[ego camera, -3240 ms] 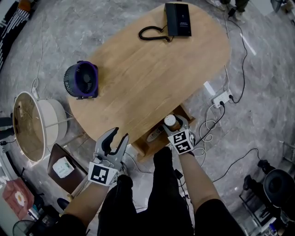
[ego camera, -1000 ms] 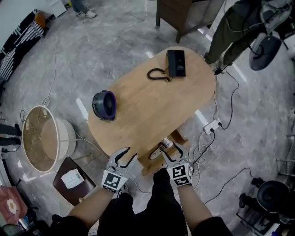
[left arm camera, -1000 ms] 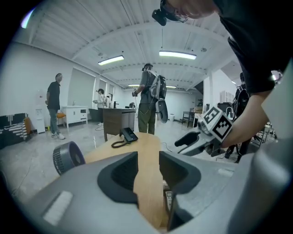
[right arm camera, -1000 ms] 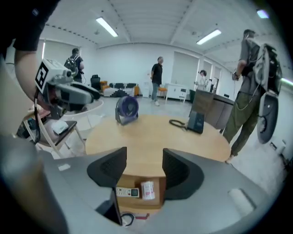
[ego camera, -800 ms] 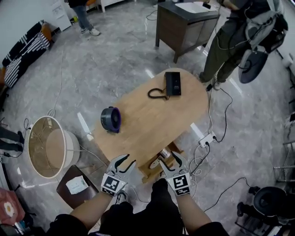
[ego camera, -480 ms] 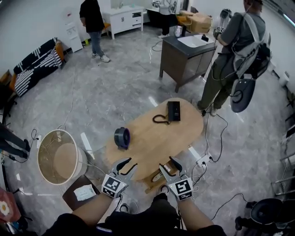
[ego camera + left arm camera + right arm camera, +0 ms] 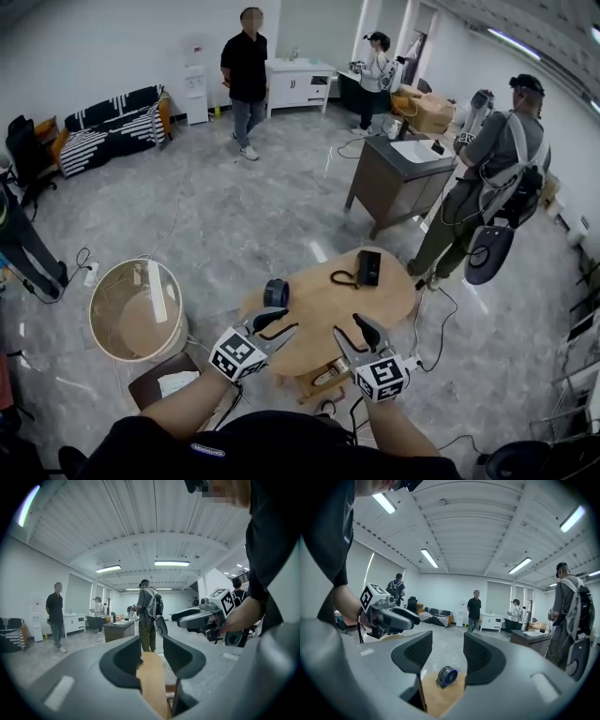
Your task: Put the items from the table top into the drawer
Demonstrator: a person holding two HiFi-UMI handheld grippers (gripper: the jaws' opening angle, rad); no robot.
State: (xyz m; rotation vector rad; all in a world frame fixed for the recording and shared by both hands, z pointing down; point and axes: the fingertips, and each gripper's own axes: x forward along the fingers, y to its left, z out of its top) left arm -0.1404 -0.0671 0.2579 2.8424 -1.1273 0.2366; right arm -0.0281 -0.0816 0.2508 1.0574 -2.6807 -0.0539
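Left gripper point(image 7: 290, 319) held up over the table's point(image 7: 323, 302) near edge, jaws apart and empty, small fan point(image 7: 276, 293) and black phone point(image 7: 368, 267) on the tabletop, right gripper point(image 7: 347, 325) jaws apart, just been closing slightly, nothing between them.

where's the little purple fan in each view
Head view: the purple fan stands just below picture centre, at the left end of the wooden table.
Left gripper view: not in it as far as I can tell; only a strip of the table shows.
Right gripper view: low centre, on the table.
Shared landmark: the wooden table.
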